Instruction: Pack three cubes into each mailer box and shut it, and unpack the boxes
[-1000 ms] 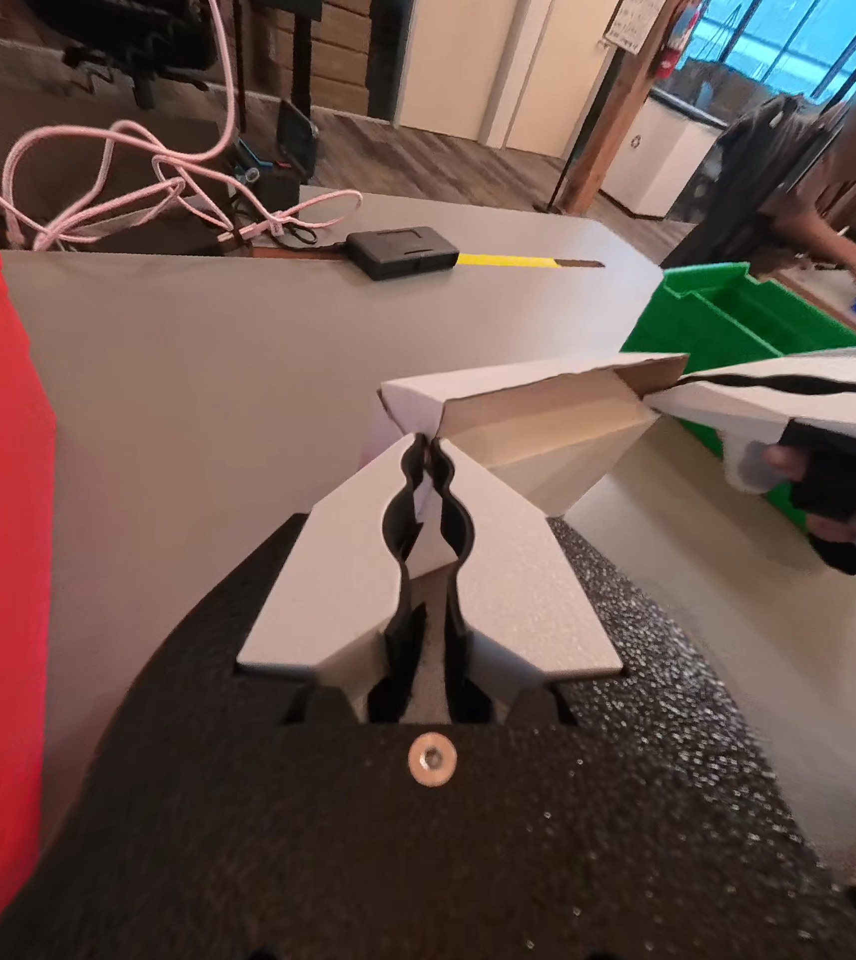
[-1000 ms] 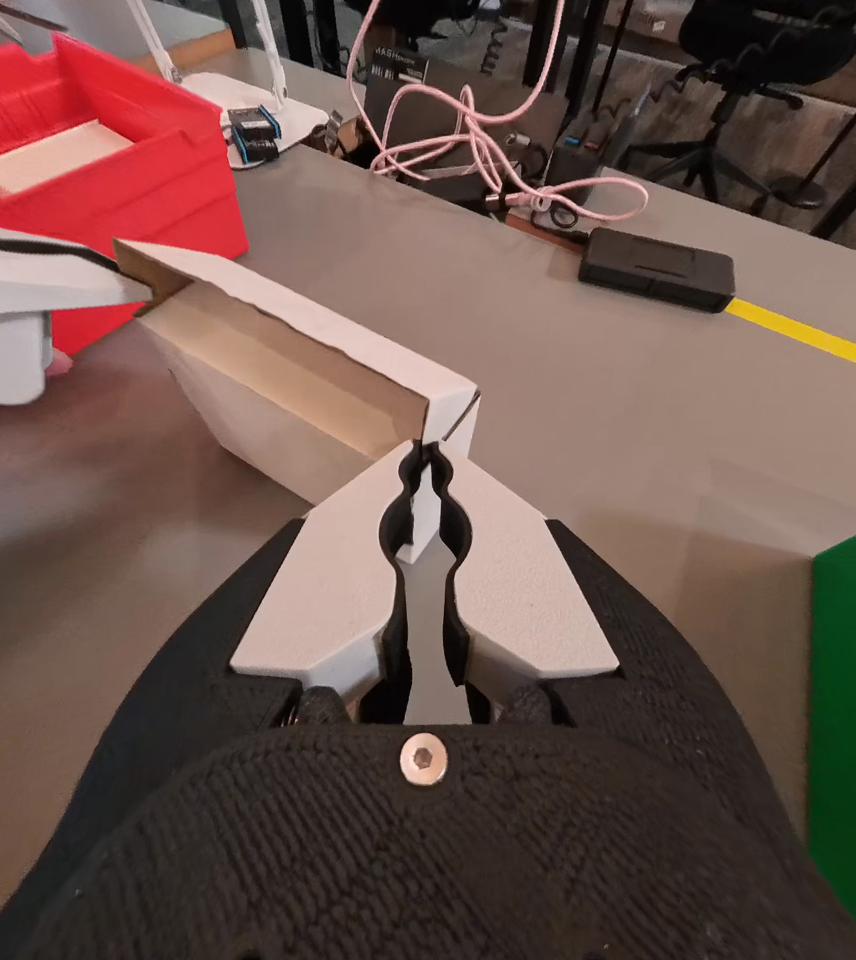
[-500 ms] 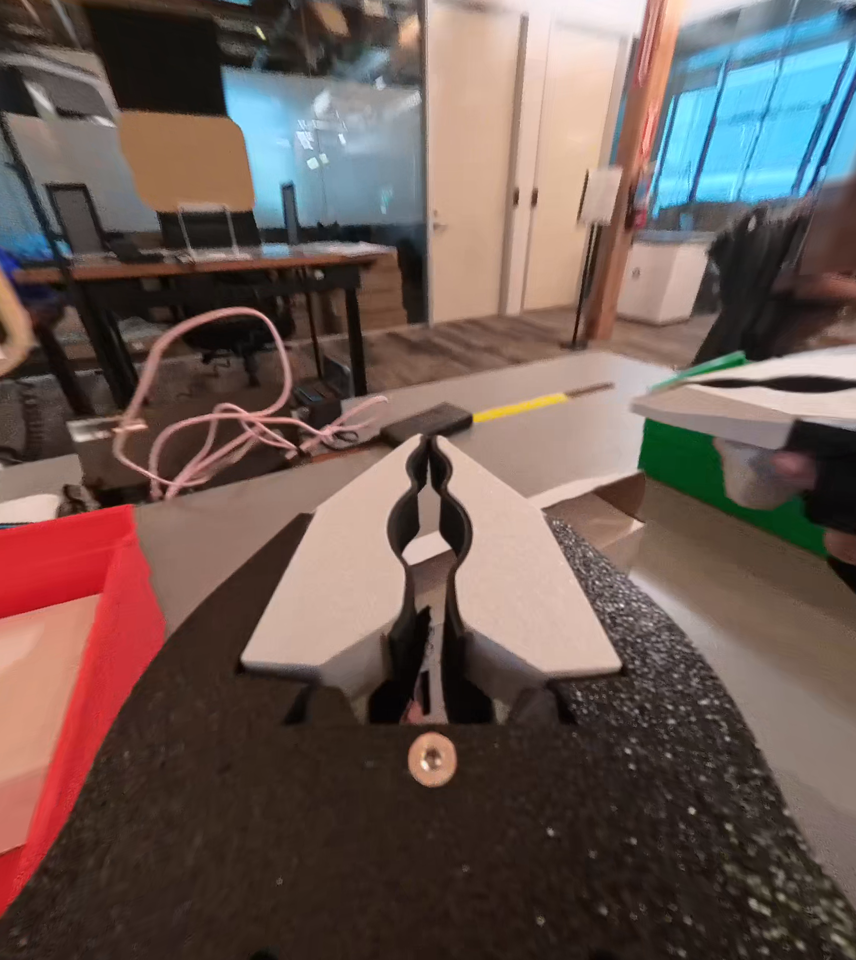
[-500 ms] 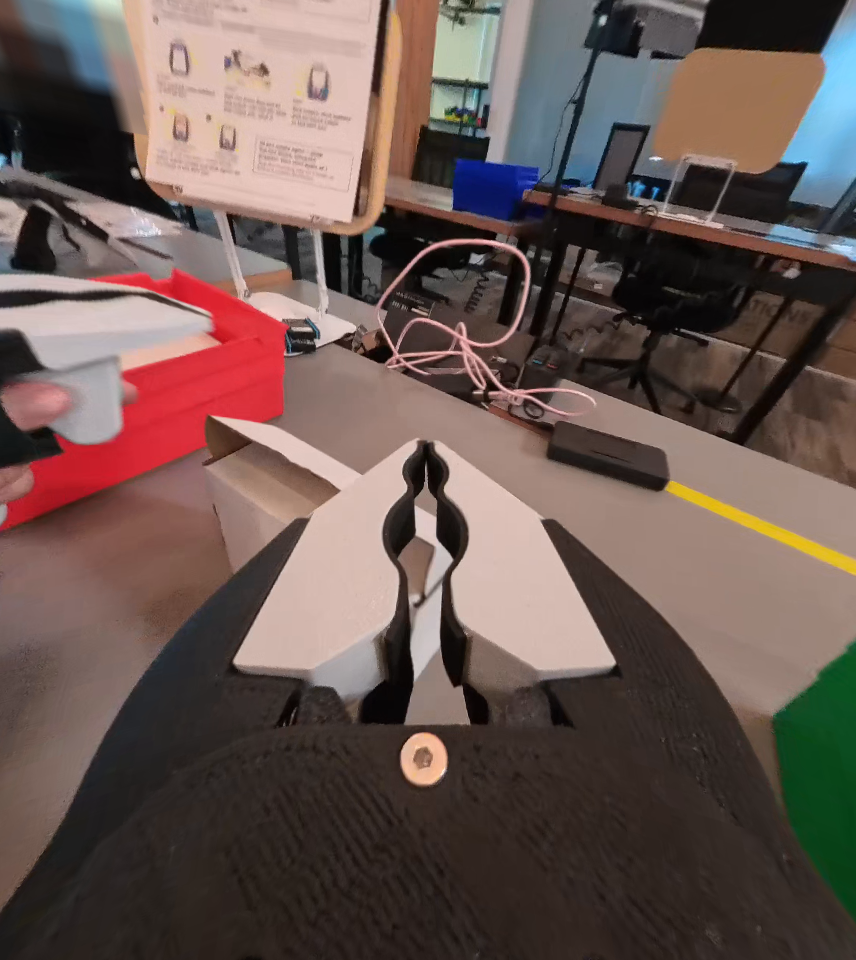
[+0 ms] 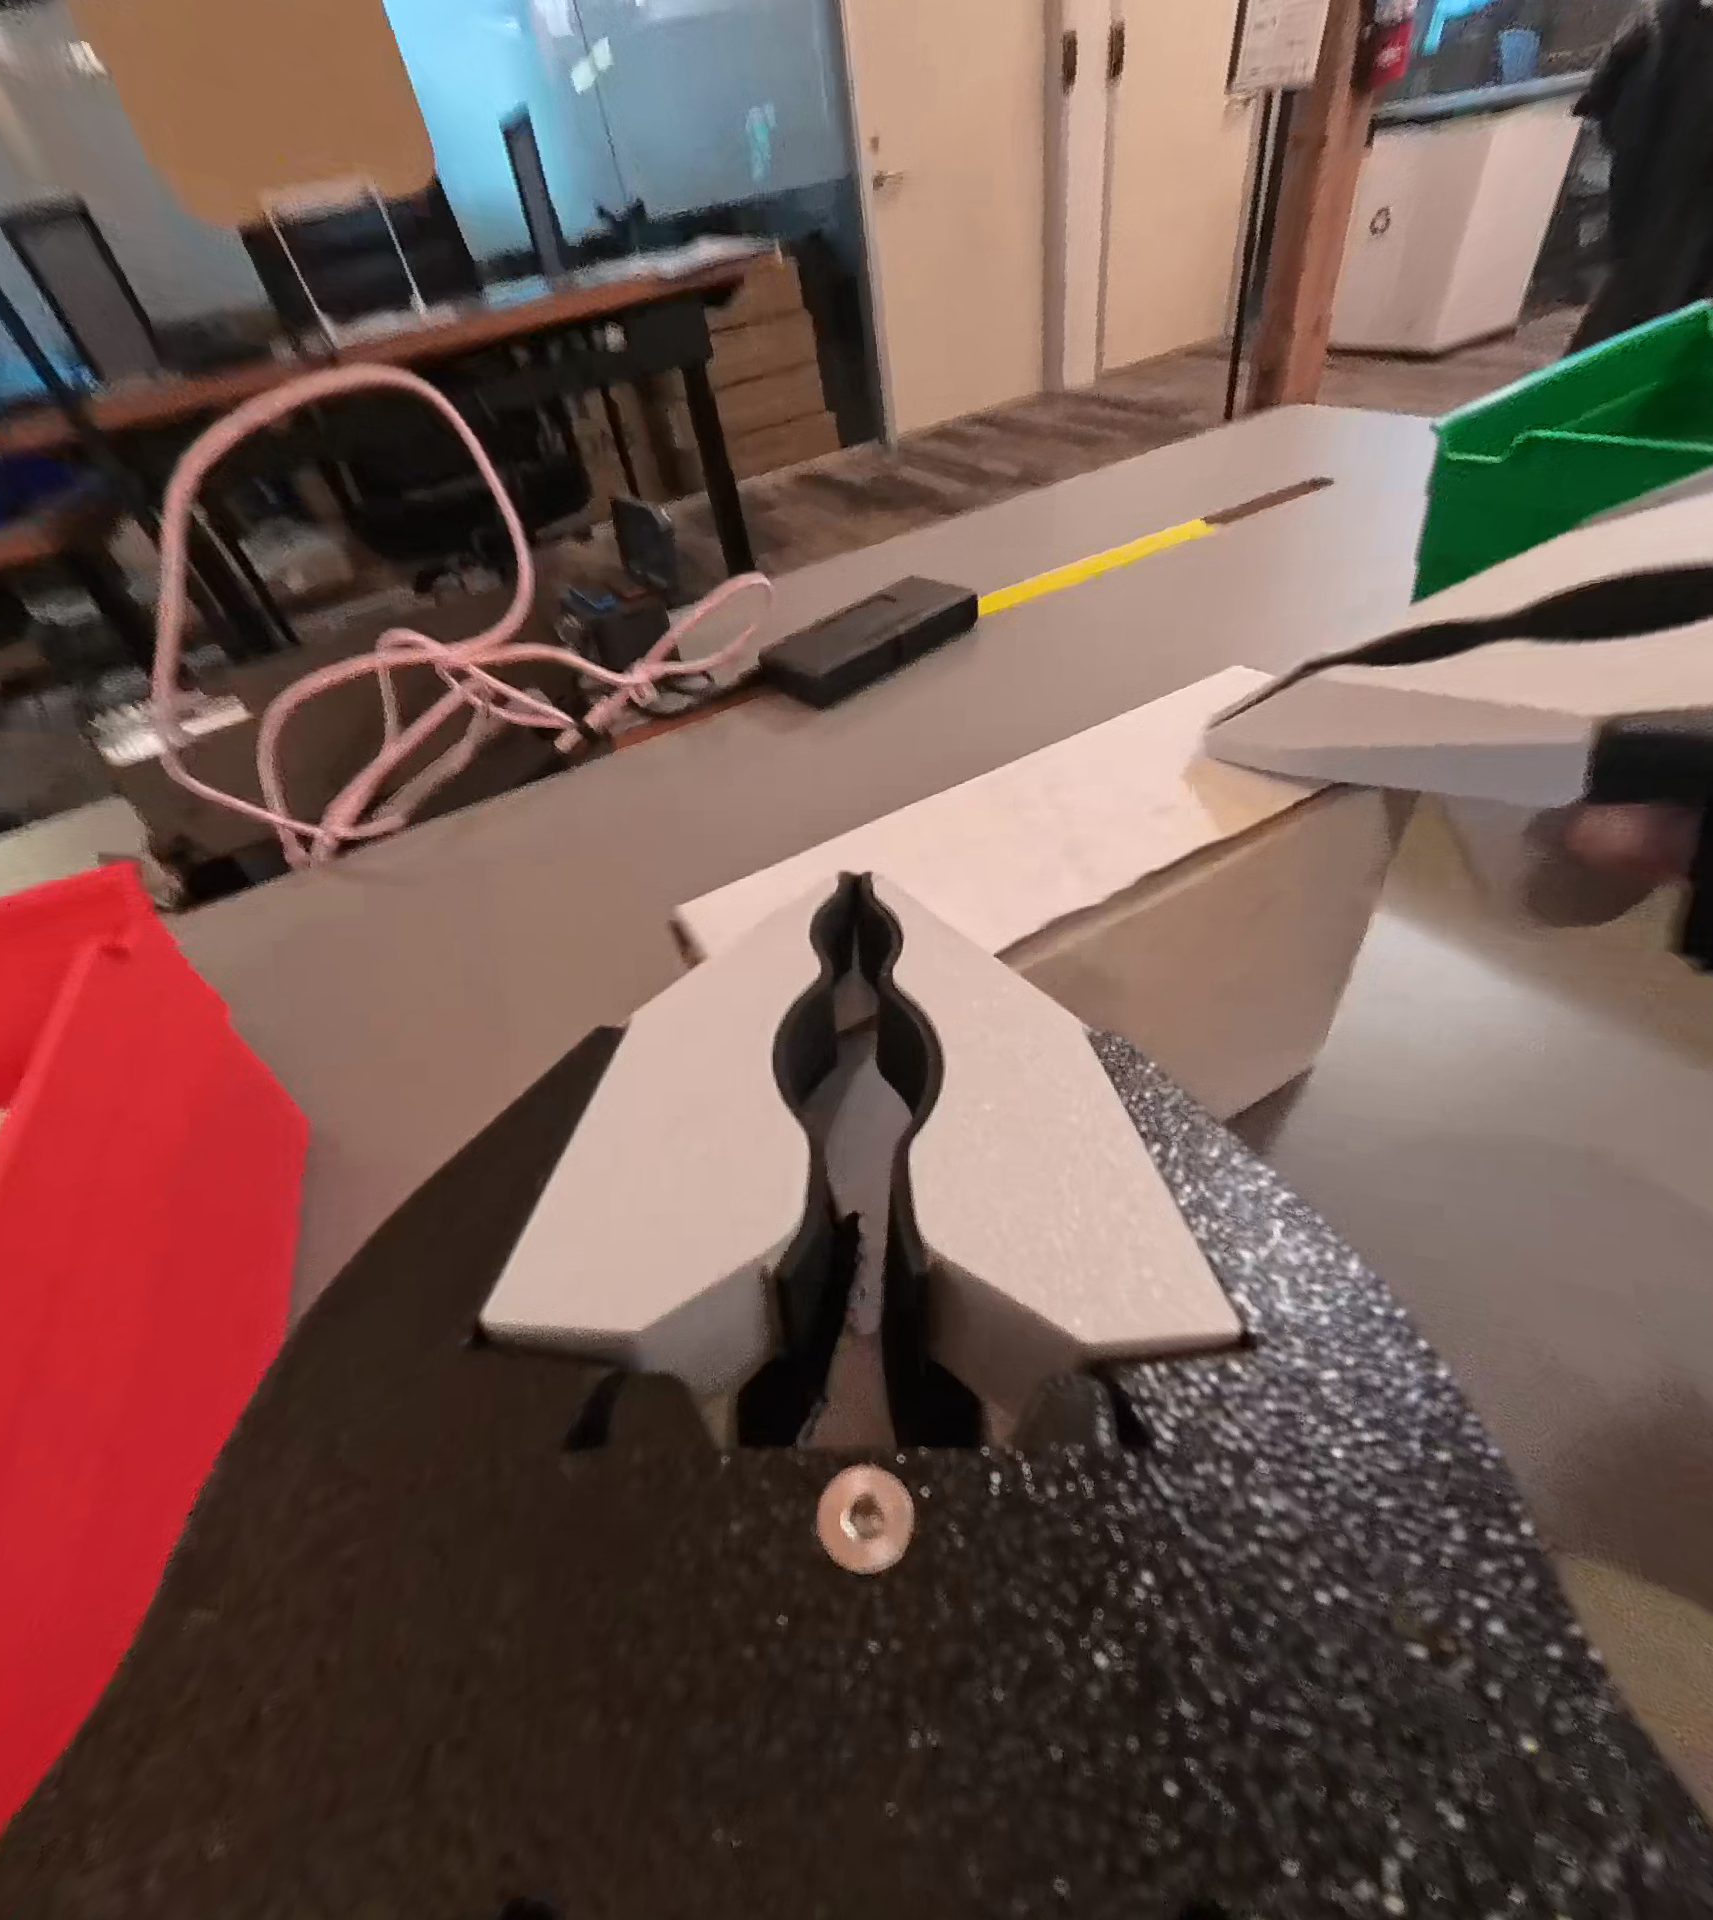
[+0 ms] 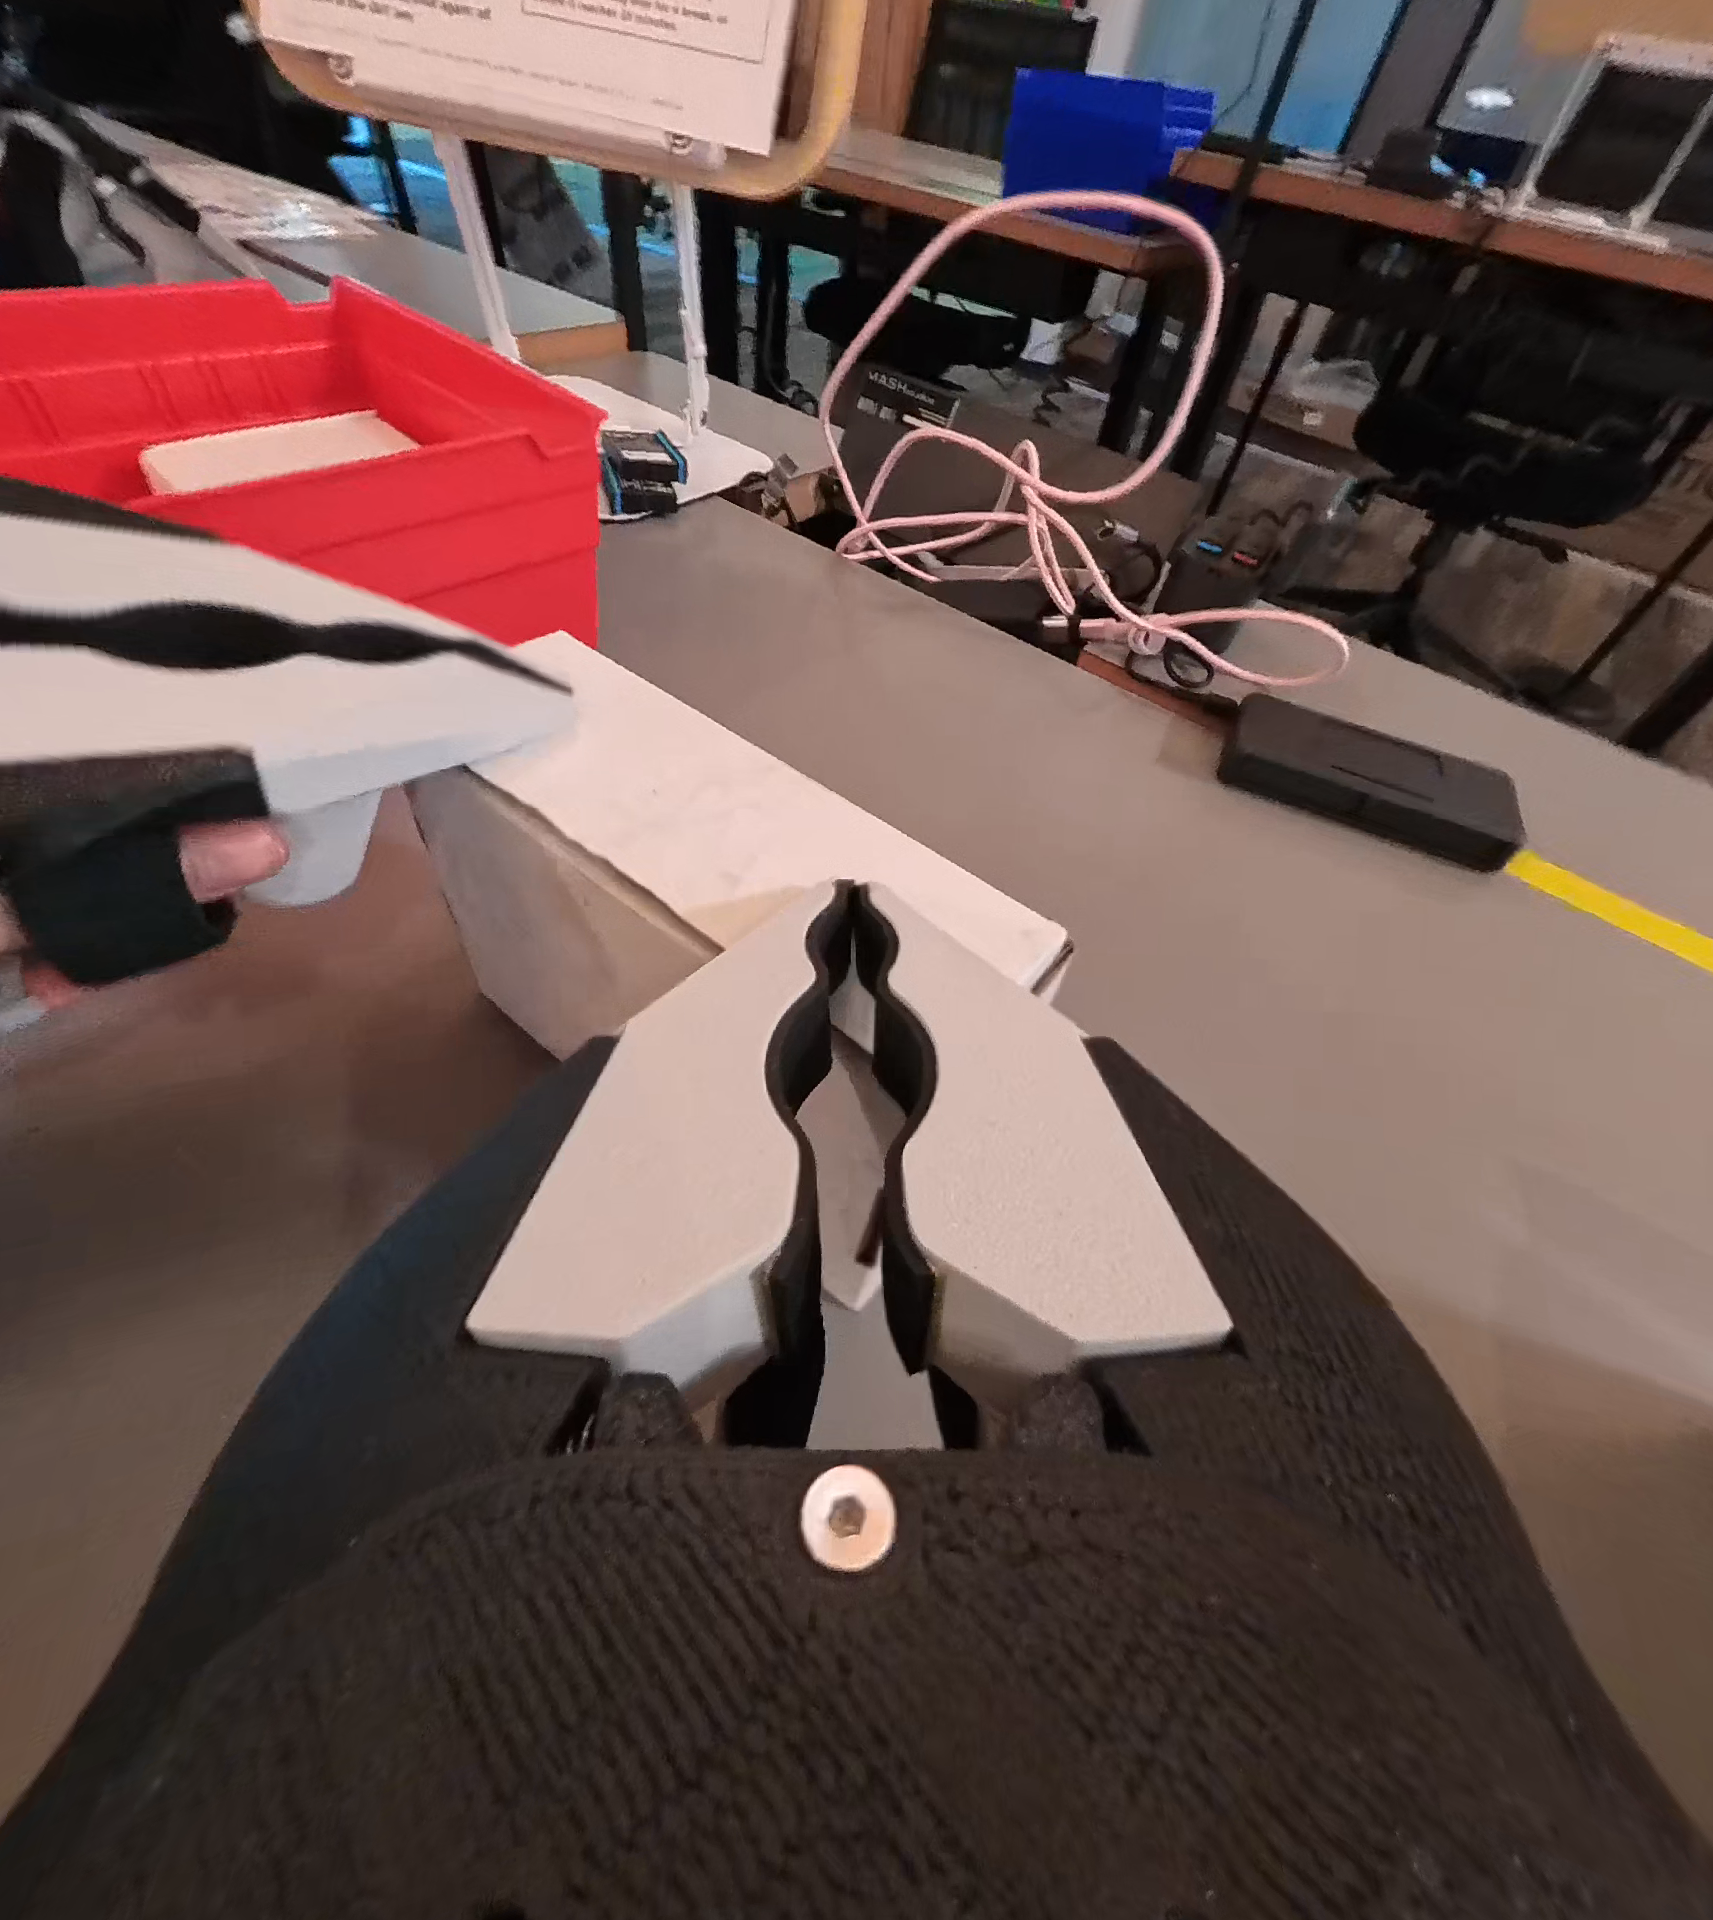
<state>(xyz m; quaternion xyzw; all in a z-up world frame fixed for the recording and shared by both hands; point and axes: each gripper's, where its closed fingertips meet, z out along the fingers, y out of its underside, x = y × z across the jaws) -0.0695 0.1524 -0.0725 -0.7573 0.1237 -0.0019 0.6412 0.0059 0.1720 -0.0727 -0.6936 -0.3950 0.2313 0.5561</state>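
A white mailer box sits mid-table, lid down. Both grippers rest on top of it, one at each end: the left gripper with jaws together and bare, the right gripper likewise. From the right one, a red bin lies at ten o'clock; from the left, a green bin at two.

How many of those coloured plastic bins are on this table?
2. A red bin sits at the table's left side with a white flat box inside; a green bin sits at the right. A blue one stands on another desk behind; others may be out of view.
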